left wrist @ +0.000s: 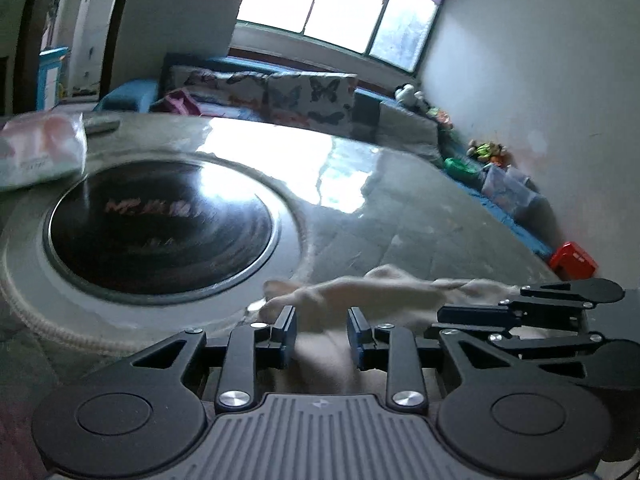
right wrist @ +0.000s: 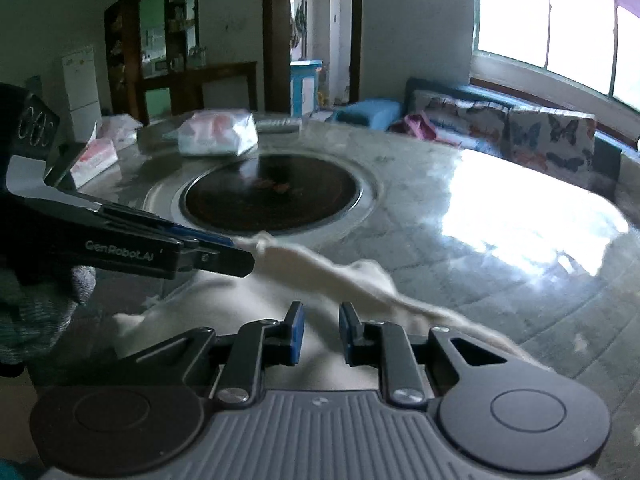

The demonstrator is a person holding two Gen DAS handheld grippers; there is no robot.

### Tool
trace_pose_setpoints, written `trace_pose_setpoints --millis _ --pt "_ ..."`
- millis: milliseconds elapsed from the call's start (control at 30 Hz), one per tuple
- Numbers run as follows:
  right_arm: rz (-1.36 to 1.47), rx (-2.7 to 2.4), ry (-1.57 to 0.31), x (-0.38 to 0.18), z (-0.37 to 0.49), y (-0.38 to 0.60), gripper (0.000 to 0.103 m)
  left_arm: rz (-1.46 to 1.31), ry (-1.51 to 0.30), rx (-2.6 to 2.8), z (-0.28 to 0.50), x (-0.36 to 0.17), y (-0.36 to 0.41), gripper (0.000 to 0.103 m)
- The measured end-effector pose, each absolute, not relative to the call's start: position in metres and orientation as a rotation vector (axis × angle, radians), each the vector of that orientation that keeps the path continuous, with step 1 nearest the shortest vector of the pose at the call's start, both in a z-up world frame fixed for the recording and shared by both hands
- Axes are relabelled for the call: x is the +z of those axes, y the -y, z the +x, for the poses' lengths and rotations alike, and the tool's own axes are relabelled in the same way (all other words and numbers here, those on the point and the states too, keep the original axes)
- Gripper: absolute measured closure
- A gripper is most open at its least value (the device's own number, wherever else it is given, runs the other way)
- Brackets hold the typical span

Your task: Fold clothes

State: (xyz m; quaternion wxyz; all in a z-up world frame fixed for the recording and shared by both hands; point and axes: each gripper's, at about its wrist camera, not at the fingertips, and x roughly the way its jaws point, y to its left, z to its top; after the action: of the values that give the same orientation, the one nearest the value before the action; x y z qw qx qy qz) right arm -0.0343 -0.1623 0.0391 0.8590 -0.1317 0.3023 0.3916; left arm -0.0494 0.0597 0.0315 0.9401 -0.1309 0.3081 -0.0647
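Observation:
A cream garment [left wrist: 360,292] [right wrist: 320,268] lies bunched at the near edge of a round marble table [left wrist: 400,208] [right wrist: 440,240]. One edge of it is lifted into a taut ridge between the two grippers. My left gripper [left wrist: 322,334] has the cloth pinched between its blue pads. In the right wrist view it [right wrist: 244,256] comes in from the left, side on, with the cloth running out of its tip. My right gripper [right wrist: 320,334] is narrowly closed with cream cloth between its fingers. In the left wrist view it [left wrist: 440,318] shows side on at the right.
A black round hotplate [left wrist: 160,224] [right wrist: 272,196] is set into the table's middle. Behind it lie a plastic tissue pack [left wrist: 40,152] [right wrist: 218,132] and a tissue box [right wrist: 94,158]. Beyond the table are a sofa with butterfly cushions [left wrist: 304,96] and a red stool [left wrist: 572,258]. A knit sleeve [right wrist: 32,312] shows at the left.

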Motion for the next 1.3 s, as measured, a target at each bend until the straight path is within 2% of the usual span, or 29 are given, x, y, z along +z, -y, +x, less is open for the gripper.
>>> trace_pose_setpoints --millis 367,667,833,900,933,1100,1167,1233,1267,1300 --pt "-0.321 0.984 -0.605 0.062 -0.075 0.153 0.085 -0.295 -0.615 -0.128 -0.063 0.035 -0.076 0.073" --pt "-0.46 1.095 -0.614 0.039 -0.104 0.119 0.084 -0.311 -0.635 -0.092 -0.07 0.03 -0.087 0.073" --pt "-0.49 1.105 -0.581 0.046 -0.115 0.117 0.082 -0.344 -0.628 -0.061 -0.081 0.037 -0.1 0.072" --pt "-0.497 1.118 -0.567 0.05 -0.118 0.116 0.067 -0.36 -0.628 -0.057 -0.085 0.038 -0.103 0.067" --pt "-0.507 1.127 -0.562 0.05 -0.121 0.112 0.064 -0.366 -0.629 -0.055 -0.086 0.039 -0.104 0.064" --pt "-0.581 1.137 -0.547 0.04 -0.13 0.092 0.064 -0.422 -0.636 -0.059 -0.095 0.039 -0.105 0.052" --pt "-0.606 1.123 -0.543 0.035 -0.131 0.087 0.064 -0.449 -0.641 -0.057 -0.096 0.038 -0.105 0.047" --pt "-0.622 1.112 -0.532 0.033 -0.133 0.084 0.069 -0.463 -0.647 -0.053 -0.096 0.037 -0.104 0.044" --pt "-0.628 1.102 -0.527 0.033 -0.134 0.082 0.08 -0.473 -0.651 -0.053 -0.095 0.037 -0.103 0.043" --pt "-0.625 1.093 -0.527 0.034 -0.133 0.082 0.086 -0.486 -0.655 -0.055 -0.094 0.036 -0.103 0.041"
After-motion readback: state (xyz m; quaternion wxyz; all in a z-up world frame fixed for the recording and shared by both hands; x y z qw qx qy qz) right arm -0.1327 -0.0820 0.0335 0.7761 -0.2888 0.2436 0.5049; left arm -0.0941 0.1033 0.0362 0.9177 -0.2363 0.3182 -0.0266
